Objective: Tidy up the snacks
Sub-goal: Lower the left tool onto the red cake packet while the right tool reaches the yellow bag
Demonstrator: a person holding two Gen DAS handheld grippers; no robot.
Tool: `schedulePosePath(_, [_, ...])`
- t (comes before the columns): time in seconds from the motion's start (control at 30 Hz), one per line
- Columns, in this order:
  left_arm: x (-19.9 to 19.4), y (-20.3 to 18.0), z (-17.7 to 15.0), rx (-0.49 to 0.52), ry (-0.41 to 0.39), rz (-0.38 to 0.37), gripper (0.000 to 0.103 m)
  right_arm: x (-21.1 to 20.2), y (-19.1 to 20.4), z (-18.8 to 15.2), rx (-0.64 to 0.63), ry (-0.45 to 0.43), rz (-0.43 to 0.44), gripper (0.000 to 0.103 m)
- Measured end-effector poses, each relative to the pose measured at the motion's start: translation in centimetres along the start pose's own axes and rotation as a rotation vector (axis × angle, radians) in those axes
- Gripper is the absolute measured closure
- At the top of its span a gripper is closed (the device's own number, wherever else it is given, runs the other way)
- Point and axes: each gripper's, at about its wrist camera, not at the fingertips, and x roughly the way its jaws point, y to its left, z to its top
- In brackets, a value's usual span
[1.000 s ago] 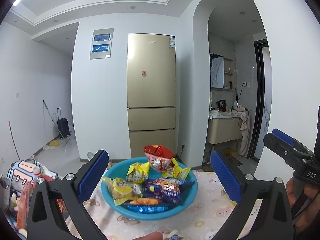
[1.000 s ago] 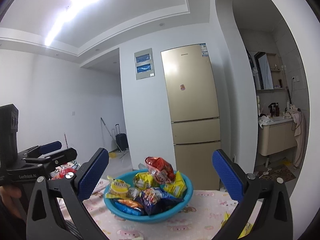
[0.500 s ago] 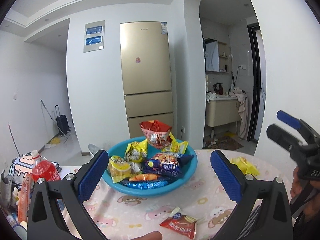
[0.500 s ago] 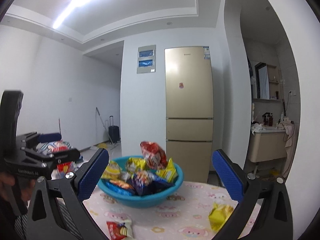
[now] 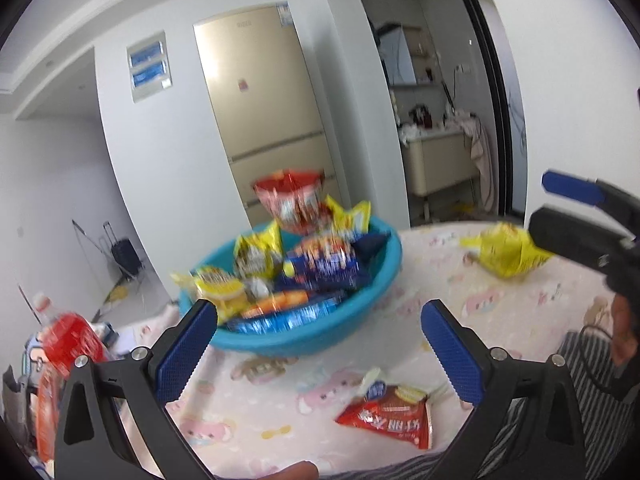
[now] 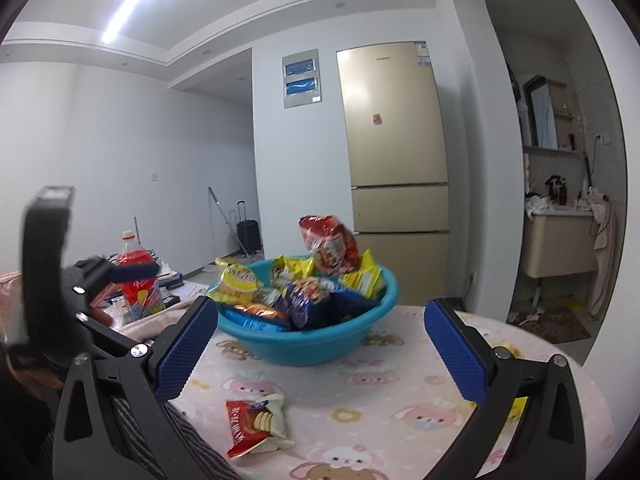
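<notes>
Your left gripper (image 5: 320, 344) has its blue fingers (image 5: 188, 352) spread wide with nothing between them, and your right gripper (image 6: 322, 344) is just as released and empty. Both hang above the near part of the table (image 6: 400, 412), short of the snacks.

Most of the work looks done: the blue bowl (image 6: 320, 350) at the middle of the table is already heaped with packets. Two stay outside it, as far as you can see. The red cracker packet (image 6: 256, 424) lies flat on the cloth near you, on the left-hand side of the right gripper's view and well apart from the bowl. The yellow packet (image 5: 508, 250) sits off to the right of the bowl, close under your right gripper.

The left camera is blurred but shows that yellow packet whole; in the right camera it is mostly hidden behind the right finger. The right camera, sharper, gives you the cracker packet's printed face and the red drink bottle (image 6: 138, 276) beyond the table's left edge.
</notes>
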Motion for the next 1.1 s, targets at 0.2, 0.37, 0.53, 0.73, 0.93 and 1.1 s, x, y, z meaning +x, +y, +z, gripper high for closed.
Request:
schedulePosePath(0.2, [2.1, -0.8, -1.7, 0.021, 0.053, -0.002, 0.0, 0.6, 1.0, -0.8, -0.057, 0.024, -0.02, 0.0])
schedulePosePath(0.37, [4.0, -1.1, -3.1, 0.028, 0.107, -0.002, 0.0, 1.2, 1.3, -1.8, -0.174, 0.036, -0.155, 0.0])
schedulePosePath(0.53, [5.9, -1.2, -4.4, 0.028, 0.17, -0.05, 0.0, 2.3, -0.8, -2.6, -0.116, 0.102, -0.203, 0.0])
schedulePosePath(0.73, [6.8, -1.5, -5.0, 0.034, 0.203, -0.074, 0.0, 3.2, -2.7, -3.3, -0.019, 0.164, -0.191, 0.0])
schedulePosePath(0.93, [8.4, -1.6, -5.9, 0.009, 0.278, -0.187, 0.0, 3.3, -2.3, -3.5, -0.034, 0.171, -0.199, 0.0])
schedulePosePath(1.1, [10.3, -0.8, -6.7, -0.061, 0.365, -0.281, 0.0, 3.5, -2.2, -3.7, -0.04, 0.185, -0.198, 0.0])
